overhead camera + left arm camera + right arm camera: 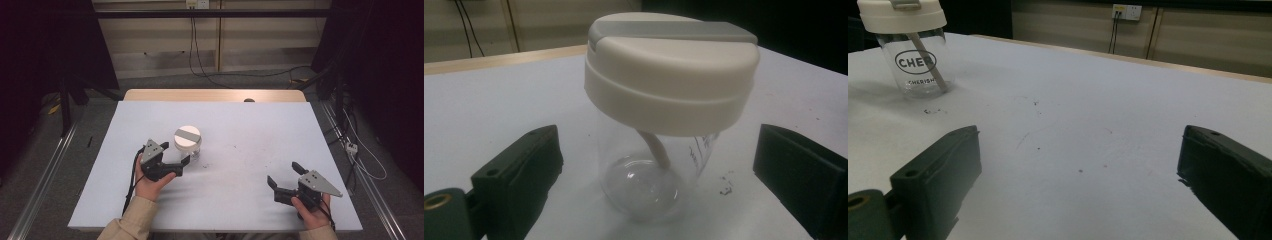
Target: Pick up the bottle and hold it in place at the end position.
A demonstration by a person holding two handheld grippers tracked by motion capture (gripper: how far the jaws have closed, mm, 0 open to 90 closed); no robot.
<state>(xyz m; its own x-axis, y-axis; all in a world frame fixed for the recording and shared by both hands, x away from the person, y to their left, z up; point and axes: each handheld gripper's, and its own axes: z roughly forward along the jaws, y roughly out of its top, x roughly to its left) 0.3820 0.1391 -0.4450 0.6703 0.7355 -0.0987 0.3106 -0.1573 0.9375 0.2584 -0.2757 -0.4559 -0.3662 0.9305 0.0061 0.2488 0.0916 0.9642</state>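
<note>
The left gripper (181,161) is reaching for the cup (659,115), which stands on the table (240,150) between its spread fingers (519,175), untouched. Next, I judge: close squarely on the clear body below the lid. The right gripper (284,178) rests apart, fingers spread.

You have a pale lavender table sheet (235,185) with small dark specks (235,147) at mid-table. Wooden table edge (215,95) at the far side. Beyond it, cables (200,60) hang from a wall socket (1127,11).
</note>
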